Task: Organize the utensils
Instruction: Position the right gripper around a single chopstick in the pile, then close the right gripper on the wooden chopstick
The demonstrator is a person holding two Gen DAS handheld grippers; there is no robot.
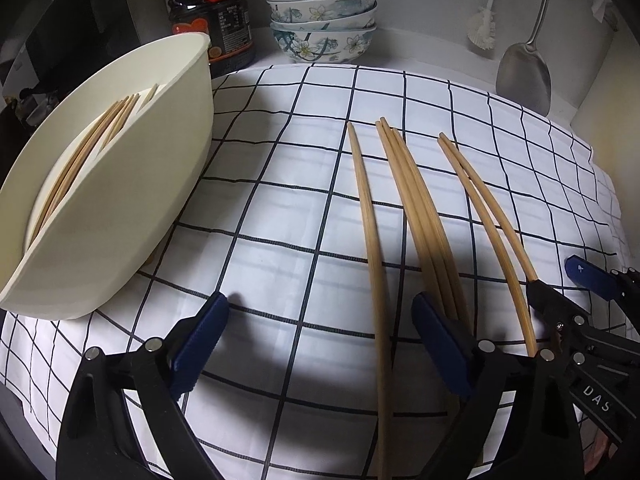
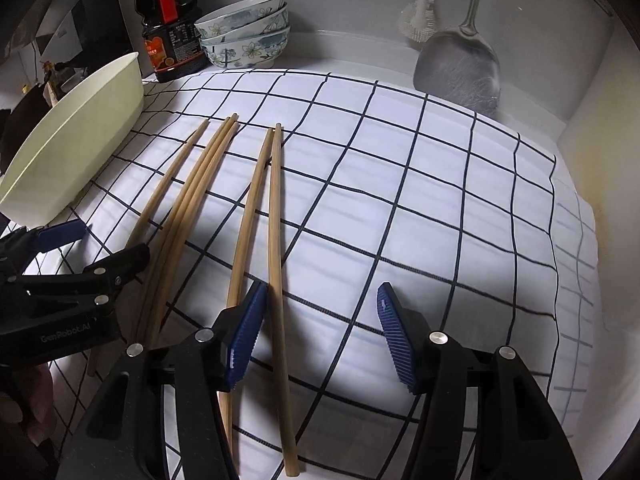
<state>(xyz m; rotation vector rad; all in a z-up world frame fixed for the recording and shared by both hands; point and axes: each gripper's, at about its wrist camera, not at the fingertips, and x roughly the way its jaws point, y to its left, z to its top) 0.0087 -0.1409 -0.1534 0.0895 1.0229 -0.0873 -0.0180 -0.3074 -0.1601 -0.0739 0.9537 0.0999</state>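
Observation:
Several wooden chopsticks lie on a checked cloth (image 1: 280, 208). My left gripper (image 1: 324, 340) hangs open over it, and a single chopstick (image 1: 374, 264) runs between its fingers, untouched by either pad. A bundle of three chopsticks (image 1: 416, 216) passes under its right finger. My right gripper (image 2: 322, 340) is open too. One chopstick of a pair (image 2: 275, 240) lies just inside its left pad, and the other (image 2: 246, 224) runs under that pad. A cream bin (image 1: 120, 208) at the left holds several chopsticks (image 1: 88, 148). Each gripper shows in the other's view: right gripper (image 1: 560, 280), left gripper (image 2: 92, 248).
Stacked floral bowls (image 1: 322, 24) and a dark sauce bottle (image 1: 212, 20) stand at the back by the wall. A white brush (image 1: 482, 28) and a metal spatula (image 1: 524, 76) hang at the back right. A person's hand (image 2: 24, 400) shows at the lower left.

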